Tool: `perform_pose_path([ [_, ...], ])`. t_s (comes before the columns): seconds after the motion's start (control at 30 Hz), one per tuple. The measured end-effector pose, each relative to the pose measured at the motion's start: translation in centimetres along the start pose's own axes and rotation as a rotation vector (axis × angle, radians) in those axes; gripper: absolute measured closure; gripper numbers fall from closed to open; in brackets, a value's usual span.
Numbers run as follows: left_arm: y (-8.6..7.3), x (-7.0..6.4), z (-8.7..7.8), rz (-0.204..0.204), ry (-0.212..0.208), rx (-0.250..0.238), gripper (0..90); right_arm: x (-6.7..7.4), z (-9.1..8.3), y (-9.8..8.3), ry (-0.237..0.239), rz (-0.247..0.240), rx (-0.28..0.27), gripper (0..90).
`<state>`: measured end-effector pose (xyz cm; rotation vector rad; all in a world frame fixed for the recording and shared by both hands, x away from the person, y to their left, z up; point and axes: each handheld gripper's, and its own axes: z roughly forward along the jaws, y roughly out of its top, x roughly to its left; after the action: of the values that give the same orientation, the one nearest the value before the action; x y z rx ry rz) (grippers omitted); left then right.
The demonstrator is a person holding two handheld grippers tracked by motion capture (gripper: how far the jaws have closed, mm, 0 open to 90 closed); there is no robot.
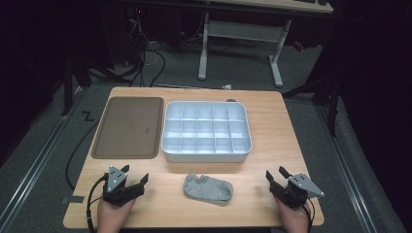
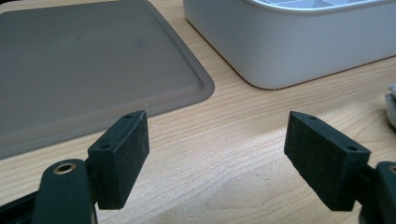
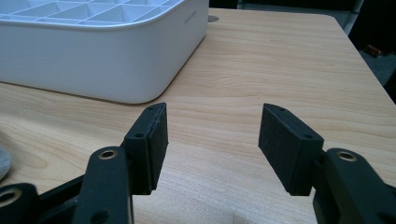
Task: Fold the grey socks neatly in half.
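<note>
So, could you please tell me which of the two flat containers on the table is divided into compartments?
The white organizer box, right of the brown tray. Its inside is a grid of small cells; the tray is one undivided surface.

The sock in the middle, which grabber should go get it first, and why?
Probably the left hand-held gripper should slide toward the grey sock. Its jaws stand open and empty, and the sock lies loose on the table in front of the white divided box, a bit closer to it than to the right hand-held gripper.
</note>
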<state>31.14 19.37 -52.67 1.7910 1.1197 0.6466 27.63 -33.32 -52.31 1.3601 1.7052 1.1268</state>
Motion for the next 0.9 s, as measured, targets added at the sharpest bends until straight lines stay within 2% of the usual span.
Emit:
perform_pose_path([
  [0.1, 0.0, 0.0, 0.1, -0.001, -0.004, -0.002, 22.6, 0.2, 0.2, 0.0, 0.009, 0.003, 0.009, 42.7],
  [0.2, 0.1, 0.2, 0.0, -0.01, -0.02, -0.012, 22.6, 0.3, 0.8, 0.3, 0.024, -0.013, 0.054, 43.4],
  [0.3, 0.0, 0.5, -0.1, -0.023, -0.033, -0.017, 22.6, 0.2, 0.8, 0.6, 0.018, -0.01, 0.079, 43.2],
  [0.33, 0.0, 0.6, -0.1, -0.025, -0.04, -0.016, 22.6, 0.1, 0.8, 1.1, 0.03, -0.015, 0.11, 43.2],
  [0.4, 0.0, 0.7, 0.0, -0.031, -0.047, -0.015, 22.6, 0.1, 0.8, 1.3, 0.034, -0.005, 0.121, 43.2],
  [0.6, 0.2, 0.3, 0.1, -0.007, -0.068, -0.013, 22.6, 0.5, 1.7, 2.2, 0.083, 0.023, 0.265, 42.9],
  [0.67, 0.2, 0.0, -0.1, 0.004, -0.08, -0.012, 23.4, 0.6, 2.0, 2.5, 0.088, 0.0, 0.322, 42.8],
  [0.77, 0.3, -0.2, -0.1, 0.01, -0.088, -0.006, 23.8, 0.8, 2.0, 2.8, 0.092, -0.026, 0.363, 42.8],
  [0.9, 0.4, -0.6, 0.2, -0.006, -0.107, 0.018, 24.9, 1.1, 2.0, 2.8, 0.099, -0.051, 0.391, 43.9],
])
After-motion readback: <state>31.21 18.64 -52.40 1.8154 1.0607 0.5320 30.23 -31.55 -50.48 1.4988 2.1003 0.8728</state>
